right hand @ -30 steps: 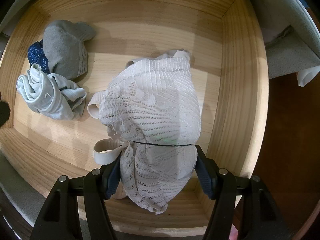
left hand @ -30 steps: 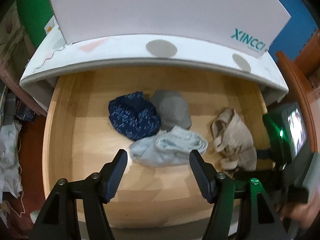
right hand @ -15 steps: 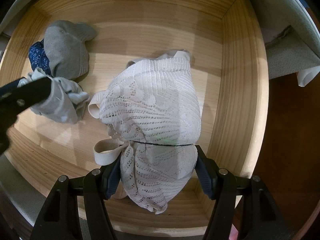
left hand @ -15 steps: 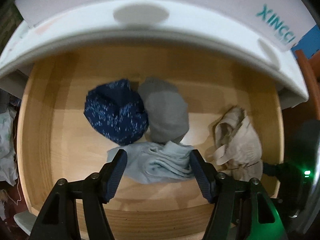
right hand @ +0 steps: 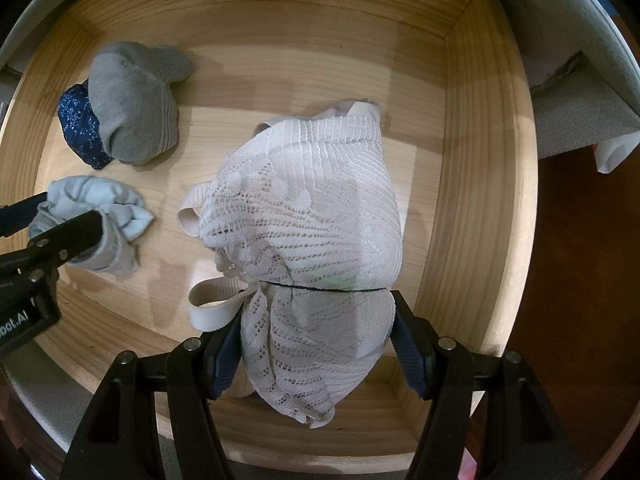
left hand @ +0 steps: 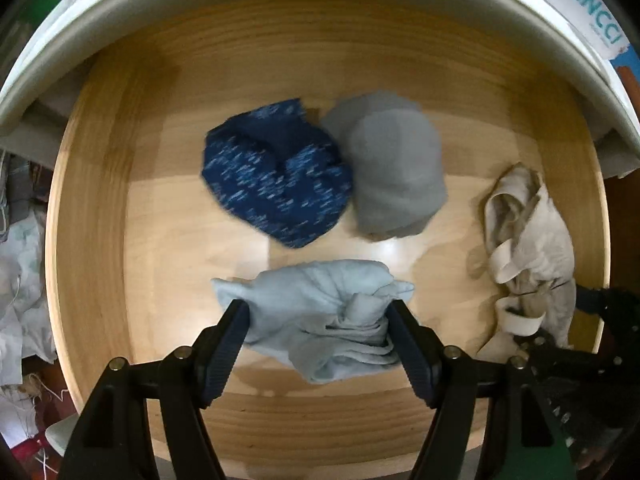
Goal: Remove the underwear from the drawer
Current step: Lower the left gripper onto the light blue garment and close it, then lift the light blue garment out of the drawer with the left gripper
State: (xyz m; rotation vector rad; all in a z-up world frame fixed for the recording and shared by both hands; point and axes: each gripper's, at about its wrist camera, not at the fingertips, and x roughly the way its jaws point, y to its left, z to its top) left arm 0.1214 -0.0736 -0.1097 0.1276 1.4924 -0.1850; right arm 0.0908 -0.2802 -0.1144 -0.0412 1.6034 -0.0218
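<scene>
The wooden drawer (left hand: 160,240) holds several garments. My left gripper (left hand: 318,320) points down into it, and its jaws are opening on either side of a crumpled light blue underwear (left hand: 316,296). The cloth lies between the pads, loose on the drawer floor. Behind it lie a navy speckled piece (left hand: 276,176) and a grey piece (left hand: 396,168). My right gripper (right hand: 314,340) is shut on a white lace bra (right hand: 304,208) near the drawer's right wall (right hand: 480,200). The left gripper (right hand: 72,210) also shows at the left edge of the right wrist view, around the light blue underwear (right hand: 92,196).
A white cabinet edge (left hand: 280,0) overhangs the back of the drawer, with a white lettered box (left hand: 592,12) on top. Loose cloth clutter (left hand: 20,280) lies outside the drawer's left side. Brown floor (right hand: 580,280) shows past the right wall.
My left gripper has sunk into the drawer and now straddles the light blue underwear, with its jaws a little wider. The right gripper and the bra have not moved.
</scene>
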